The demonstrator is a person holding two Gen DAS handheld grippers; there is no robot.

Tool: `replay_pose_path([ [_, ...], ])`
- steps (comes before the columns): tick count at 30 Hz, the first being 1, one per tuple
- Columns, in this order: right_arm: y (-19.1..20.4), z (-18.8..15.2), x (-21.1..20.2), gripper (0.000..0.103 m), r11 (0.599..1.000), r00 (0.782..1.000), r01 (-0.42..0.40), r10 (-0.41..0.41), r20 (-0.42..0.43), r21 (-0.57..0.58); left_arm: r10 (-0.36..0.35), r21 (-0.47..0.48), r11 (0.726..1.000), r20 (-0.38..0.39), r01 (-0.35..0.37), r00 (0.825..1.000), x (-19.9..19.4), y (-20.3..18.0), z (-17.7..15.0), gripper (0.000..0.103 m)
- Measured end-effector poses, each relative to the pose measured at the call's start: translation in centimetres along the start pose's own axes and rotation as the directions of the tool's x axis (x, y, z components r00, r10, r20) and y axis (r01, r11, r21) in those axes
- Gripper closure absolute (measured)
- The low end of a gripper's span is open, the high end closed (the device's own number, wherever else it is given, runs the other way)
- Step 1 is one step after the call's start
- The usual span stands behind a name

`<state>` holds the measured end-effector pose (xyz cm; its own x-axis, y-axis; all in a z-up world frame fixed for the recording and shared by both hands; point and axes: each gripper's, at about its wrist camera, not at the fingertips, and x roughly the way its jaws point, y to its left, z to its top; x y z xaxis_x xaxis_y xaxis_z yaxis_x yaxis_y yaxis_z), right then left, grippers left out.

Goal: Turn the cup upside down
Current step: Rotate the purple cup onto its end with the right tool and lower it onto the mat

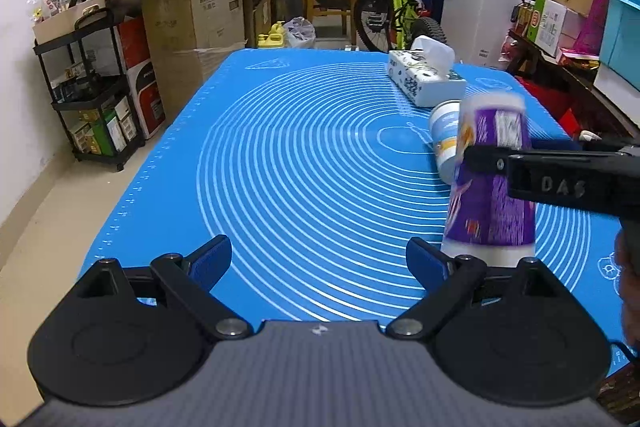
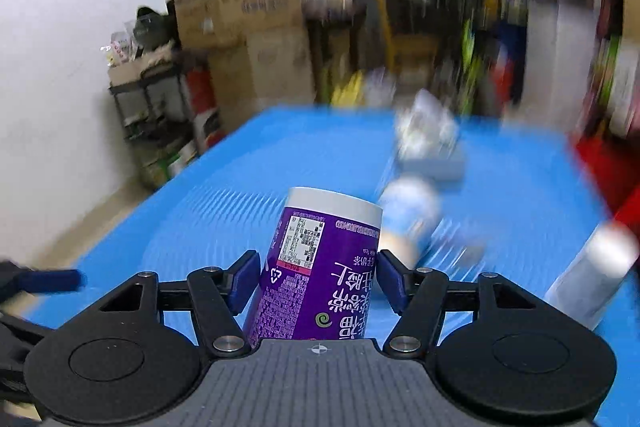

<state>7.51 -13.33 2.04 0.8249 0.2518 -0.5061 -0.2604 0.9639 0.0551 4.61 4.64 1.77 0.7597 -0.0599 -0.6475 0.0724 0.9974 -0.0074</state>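
A purple paper cup (image 2: 320, 267) with white ends sits between the blue pads of my right gripper (image 2: 318, 279), which is shut on its sides. Its print reads upside down. In the left wrist view the same cup (image 1: 490, 187) stands nearly upright over the blue mat (image 1: 300, 155), wide end down, with the right gripper's black finger (image 1: 560, 171) across it. The cup looks blurred from motion. My left gripper (image 1: 318, 267) is open and empty, low over the mat, left of the cup.
A white and blue cup (image 1: 446, 135) lies on its side behind the purple cup. A tissue box (image 1: 426, 75) stands at the mat's far right. A white cylinder (image 2: 592, 275) stands at the right. Boxes, a shelf cart and a bicycle surround the table.
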Motion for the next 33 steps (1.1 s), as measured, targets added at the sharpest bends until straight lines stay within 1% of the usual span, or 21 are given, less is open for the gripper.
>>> replay_pose_path([
  [2,0.3,-0.8,-0.7,0.037,0.996,0.997,0.048,-0.043,0.071,-0.069,-0.013,0.001,1.000,0.003,0.013,1.000,0.1,-0.3,-0.1,0.010],
  [4,0.4,-1.7,-1.1,0.038,0.992,0.992,0.067,-0.055,0.113,-0.106,-0.022,-0.002,1.000,0.003,0.022,1.000,0.1,-0.6,-0.2,0.010],
  [6,0.6,-2.6,-1.5,0.038,0.986,0.987,0.089,-0.068,0.146,-0.138,-0.033,-0.003,0.999,-0.001,0.033,0.999,0.2,-1.0,-0.2,0.010],
  [8,0.6,-3.4,-1.9,0.038,0.982,0.985,0.099,-0.073,0.158,-0.160,-0.041,0.002,0.999,-0.003,0.041,0.999,0.3,-1.3,-0.3,0.010],
  [13,-0.2,-4.3,-3.2,0.038,0.987,0.987,0.087,-0.066,0.149,-0.138,-0.053,0.011,0.999,-0.001,0.053,0.999,0.1,-1.9,-0.6,0.010],
  [18,-0.3,-4.7,-3.9,0.037,0.987,0.991,0.074,-0.056,0.124,-0.146,-0.071,0.018,0.997,-0.004,0.071,0.997,-0.1,-2.5,-0.9,0.010],
  [21,-0.6,-4.5,-4.0,0.037,0.992,0.994,0.062,-0.050,0.101,-0.113,-0.073,0.030,0.997,-0.001,0.073,0.997,-0.2,-2.8,-1.0,0.010],
  [22,-0.8,-4.5,-4.0,0.034,0.994,0.995,0.052,-0.044,0.089,-0.095,-0.074,0.031,0.997,0.000,0.074,0.997,-0.3,-2.9,-1.0,0.010],
  [24,-1.2,-4.4,-4.0,0.033,0.996,0.996,0.049,-0.043,0.078,-0.074,-0.077,0.030,0.997,0.002,0.077,0.997,-0.5,-2.9,-1.0,0.010],
  [33,-2.0,-4.8,-4.7,0.026,0.998,0.997,0.052,-0.049,0.059,-0.048,-0.075,0.030,0.997,0.008,0.074,0.997,-1.1,-3.6,-1.1,0.010],
])
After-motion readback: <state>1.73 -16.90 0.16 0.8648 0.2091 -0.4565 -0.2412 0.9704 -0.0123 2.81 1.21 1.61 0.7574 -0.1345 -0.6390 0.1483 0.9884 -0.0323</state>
